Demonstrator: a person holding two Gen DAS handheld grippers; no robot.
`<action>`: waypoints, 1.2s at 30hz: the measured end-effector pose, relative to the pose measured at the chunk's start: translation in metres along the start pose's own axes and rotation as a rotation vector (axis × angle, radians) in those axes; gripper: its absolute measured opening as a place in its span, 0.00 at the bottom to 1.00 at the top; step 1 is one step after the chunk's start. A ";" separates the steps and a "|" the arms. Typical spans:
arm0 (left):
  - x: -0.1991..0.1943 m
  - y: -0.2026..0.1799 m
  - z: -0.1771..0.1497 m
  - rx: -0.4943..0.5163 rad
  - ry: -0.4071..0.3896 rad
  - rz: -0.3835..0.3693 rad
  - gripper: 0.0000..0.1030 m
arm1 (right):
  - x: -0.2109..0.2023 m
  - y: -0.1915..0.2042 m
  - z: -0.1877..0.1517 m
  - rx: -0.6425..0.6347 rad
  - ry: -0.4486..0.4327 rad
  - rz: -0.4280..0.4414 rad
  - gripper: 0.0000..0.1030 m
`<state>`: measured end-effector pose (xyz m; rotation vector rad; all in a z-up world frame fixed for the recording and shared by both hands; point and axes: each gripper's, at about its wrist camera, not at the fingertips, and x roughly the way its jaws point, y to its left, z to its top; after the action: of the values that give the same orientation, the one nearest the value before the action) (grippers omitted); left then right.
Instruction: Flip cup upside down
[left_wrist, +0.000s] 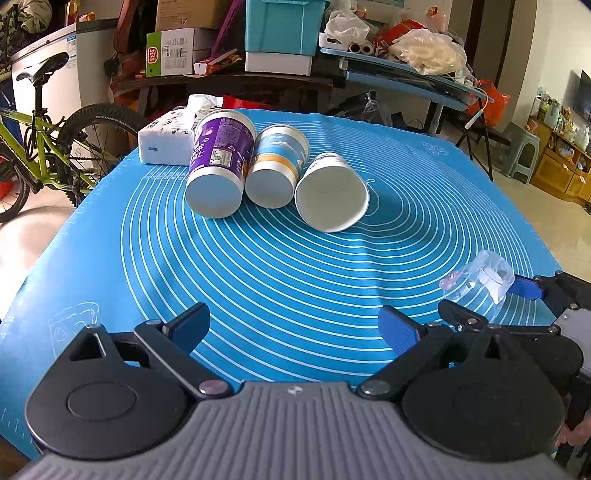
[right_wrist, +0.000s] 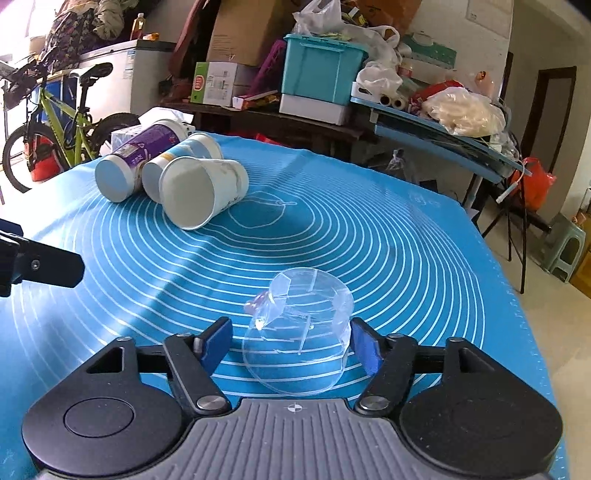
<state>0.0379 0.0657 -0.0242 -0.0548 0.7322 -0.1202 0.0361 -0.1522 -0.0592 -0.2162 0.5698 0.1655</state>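
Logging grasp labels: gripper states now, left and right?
Left gripper: open, holding nothing.
Right gripper: jaws around the clear plastic cup; cannot tell whether they are clamped on it.

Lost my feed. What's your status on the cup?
Left gripper open, empty. Right gripper open around clear cup, cup on its side on mat. Nothing in the way.

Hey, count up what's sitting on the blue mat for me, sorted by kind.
Paper cups: 3, purple, blue-and-orange, white, all on their sides.
Clear plastic cup: 1, between the right gripper fingers.
Tissue pack: 1.
Total: 5.
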 end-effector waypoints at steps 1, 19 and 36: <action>0.000 0.000 0.000 0.000 -0.001 0.000 0.94 | -0.001 0.000 0.000 0.001 -0.003 0.002 0.76; -0.015 -0.009 -0.001 0.036 -0.020 -0.038 0.94 | -0.045 -0.015 -0.001 0.144 0.032 -0.030 0.96; -0.039 -0.026 -0.022 0.120 -0.020 -0.048 0.94 | -0.115 -0.014 -0.001 0.177 -0.007 -0.051 0.96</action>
<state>-0.0078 0.0448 -0.0122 0.0408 0.7026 -0.2093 -0.0568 -0.1766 0.0054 -0.0582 0.5684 0.0656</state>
